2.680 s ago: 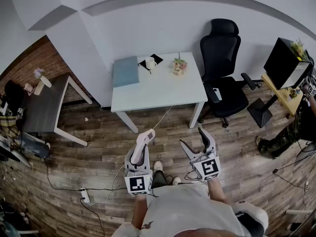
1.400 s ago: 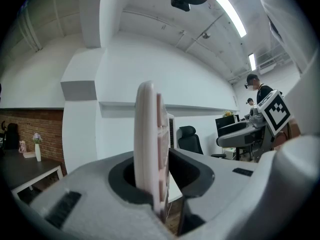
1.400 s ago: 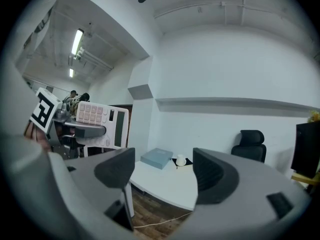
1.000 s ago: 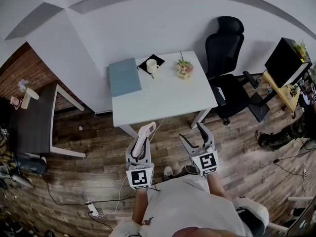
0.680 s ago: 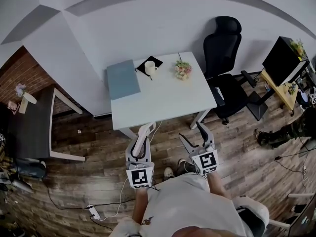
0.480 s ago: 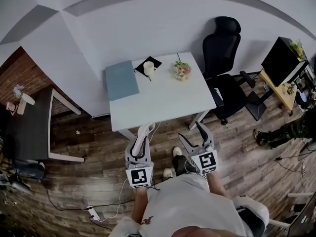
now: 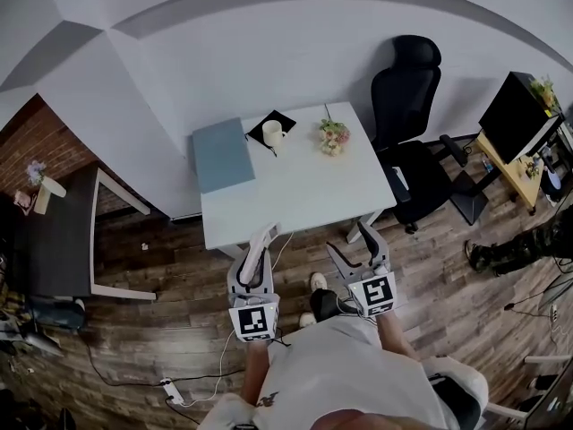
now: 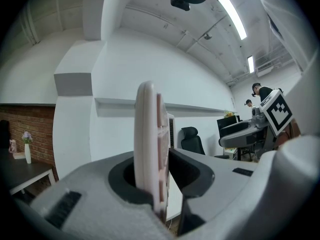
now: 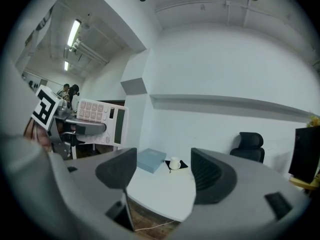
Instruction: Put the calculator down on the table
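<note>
The left gripper (image 8: 155,176) keeps its fingers (image 8: 200,171) clenched on the one calculator (image 8: 147,144). It stands on its edge, with the long axis pointing forward past the fingertips. The counter (image 7: 295,195) lies just ahead and lower, about equally near to both hands. The right gripper (image 9: 164,176) is released and empty, and its fingers have just been closing slightly. Beyond them are one book (image 7: 224,155), one cup (image 7: 272,133) and one flower bunch (image 7: 333,137).

A white wall (image 7: 295,52) curves behind a white table (image 7: 295,186) that stands on a dark wood-plank floor (image 7: 161,262). A black office chair (image 7: 407,83) stands just beside the table's right end. At left, a brick wall (image 7: 27,146) backs a dark side table (image 7: 49,240). Strip lights (image 8: 232,10) line the ceiling.
</note>
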A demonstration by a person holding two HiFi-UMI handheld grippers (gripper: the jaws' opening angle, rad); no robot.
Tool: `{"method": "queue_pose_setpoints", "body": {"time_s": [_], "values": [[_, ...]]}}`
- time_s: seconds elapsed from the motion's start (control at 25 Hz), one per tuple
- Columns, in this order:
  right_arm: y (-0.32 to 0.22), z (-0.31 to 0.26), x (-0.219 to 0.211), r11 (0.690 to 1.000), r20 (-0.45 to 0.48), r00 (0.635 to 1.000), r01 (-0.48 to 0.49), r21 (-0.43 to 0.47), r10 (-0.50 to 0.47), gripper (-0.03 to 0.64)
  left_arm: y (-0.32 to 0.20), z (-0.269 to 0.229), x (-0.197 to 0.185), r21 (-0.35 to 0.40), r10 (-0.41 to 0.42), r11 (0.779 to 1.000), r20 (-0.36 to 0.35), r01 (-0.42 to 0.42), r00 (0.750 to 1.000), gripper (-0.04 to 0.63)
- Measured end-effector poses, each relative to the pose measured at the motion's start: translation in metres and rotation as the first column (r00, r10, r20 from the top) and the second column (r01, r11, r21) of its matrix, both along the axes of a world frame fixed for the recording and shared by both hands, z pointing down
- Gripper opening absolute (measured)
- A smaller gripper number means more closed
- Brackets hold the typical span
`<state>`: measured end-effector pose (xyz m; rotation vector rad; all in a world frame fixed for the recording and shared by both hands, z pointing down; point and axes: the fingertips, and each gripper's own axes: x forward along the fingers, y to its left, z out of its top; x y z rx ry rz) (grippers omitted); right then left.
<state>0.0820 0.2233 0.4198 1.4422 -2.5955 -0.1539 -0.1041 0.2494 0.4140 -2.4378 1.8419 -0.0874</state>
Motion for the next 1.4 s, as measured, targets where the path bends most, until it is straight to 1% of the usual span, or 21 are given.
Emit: {"method": "queue_pose_setpoints", "body": {"time_s": [0.08, 0.32, 0.44, 0.64, 0.76, 0.96, 1.12, 1.24, 1.4], "values": [[-0.009, 0.0, -0.002, 1.0, 0.004, 1.0, 0.0, -0.013, 0.0, 0.341, -0.009, 0.002, -0.001, 0.004, -0.003, 1.0, 0.009, 0.003, 1.0, 0.098], [-0.041, 0.001, 0.0, 1.0, 0.005, 1.0, 0.006, -0.002, -0.006, 0.341, -0.038, 0.005, -0.004, 0.005, -0.013, 1.0, 0.015, 0.013, 1.0, 0.098], [-0.055, 0.001, 0.003, 1.0, 0.004, 1.0, 0.004, -0.014, -0.004, 0.341, -0.053, 0.006, -0.003, 0.011, -0.017, 1.0, 0.021, 0.016, 1.0, 0.098], [-0.085, 0.004, 0.005, 1.0, 0.004, 1.0, 0.012, -0.004, -0.012, 0.339, -0.08, 0.007, -0.002, 0.007, -0.027, 1.0, 0.02, 0.027, 0.999, 0.098], [-0.099, 0.002, 0.005, 1.0, 0.004, 1.0, 0.021, -0.001, -0.021, 0.339, -0.093, 0.009, -0.004, -0.004, -0.048, 0.999, 0.025, 0.049, 0.999, 0.097], [-0.121, -0.001, 0.005, 0.999, 0.005, 0.999, 0.037, -0.018, -0.037, 0.339, -0.114, 0.009, 0.002, -0.013, -0.058, 0.998, 0.021, 0.059, 0.998, 0.098], [-0.143, -0.001, 0.008, 0.998, 0.007, 0.999, 0.053, -0.015, -0.053, 0.339, -0.132, 0.002, 0.007, -0.001, -0.066, 0.998, 0.031, 0.066, 0.997, 0.098], [-0.16, 0.002, 0.012, 0.998, 0.006, 0.998, 0.065, -0.011, -0.065, 0.339, -0.144, 0.008, 0.011, -0.021, -0.08, 0.997, 0.035, 0.081, 0.996, 0.098], [-0.177, 0.005, 0.016, 0.997, 0.007, 0.997, 0.079, -0.016, -0.079, 0.339, -0.161, 0.003, 0.019, -0.005, -0.081, 0.997, 0.041, 0.082, 0.996, 0.097]]}}
